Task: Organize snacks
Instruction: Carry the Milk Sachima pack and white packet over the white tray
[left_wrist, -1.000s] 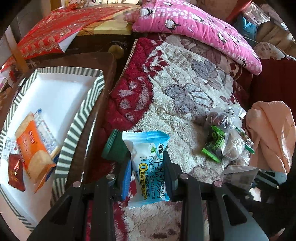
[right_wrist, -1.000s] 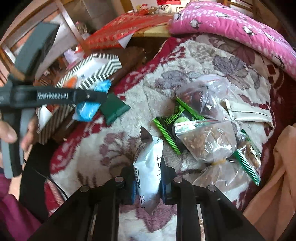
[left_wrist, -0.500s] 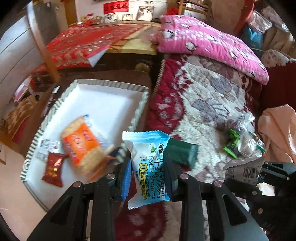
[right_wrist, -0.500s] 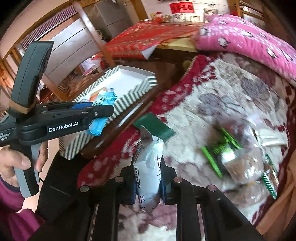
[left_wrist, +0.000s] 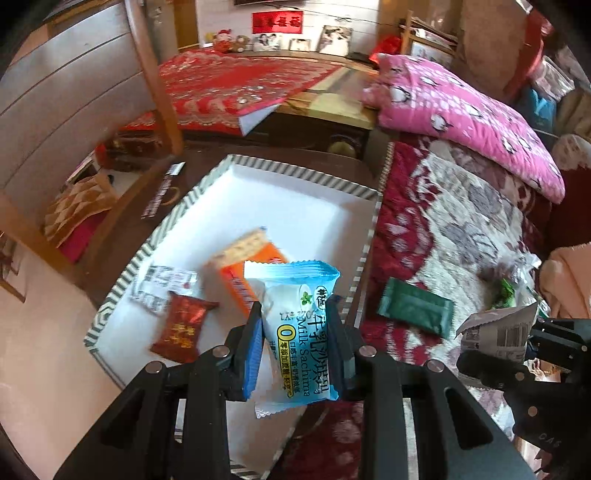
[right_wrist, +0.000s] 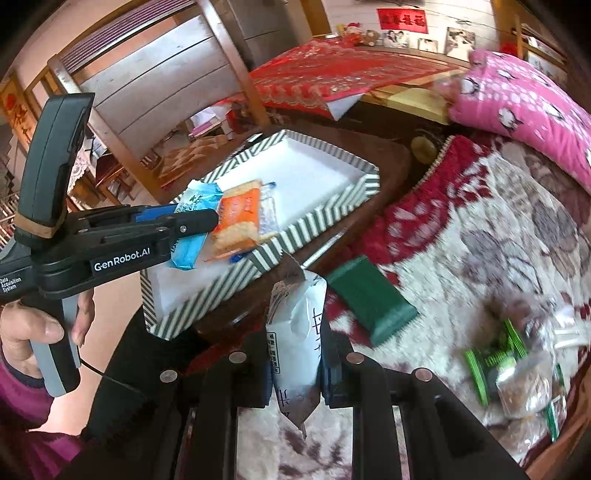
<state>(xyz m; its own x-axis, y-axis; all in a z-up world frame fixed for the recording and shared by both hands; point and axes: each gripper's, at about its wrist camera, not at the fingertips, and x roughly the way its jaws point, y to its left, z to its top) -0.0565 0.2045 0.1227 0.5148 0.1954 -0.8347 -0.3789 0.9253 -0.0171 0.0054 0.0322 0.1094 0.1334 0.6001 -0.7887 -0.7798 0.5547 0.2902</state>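
My left gripper (left_wrist: 293, 308) is shut on a blue-and-white Milk Sachima packet (left_wrist: 301, 343), held above the near right part of the white striped-rim tray (left_wrist: 295, 206). In the tray lie an orange cracker packet (left_wrist: 236, 275), a small red packet (left_wrist: 181, 326) and a small white packet (left_wrist: 162, 286). My right gripper (right_wrist: 295, 354) is shut on a white-and-silver snack packet (right_wrist: 297, 302), upright over the blanket beside the tray's (right_wrist: 317, 218) near corner. A dark green packet (right_wrist: 369, 299) lies flat on the blanket just past it.
A pile of clear bags and green-striped packets (right_wrist: 517, 373) sits on the floral blanket (left_wrist: 461, 229) at right. A pink pillow (left_wrist: 461, 118) lies behind it. A red-clothed table (left_wrist: 236, 85) and a wooden chair (left_wrist: 155, 74) stand beyond the tray. A hand (right_wrist: 33, 332) grips the left gripper's handle.
The left gripper has carried the blue packet from above the blanket leftward and up to over the tray. The right gripper has brought its white packet from the pile toward the tray.
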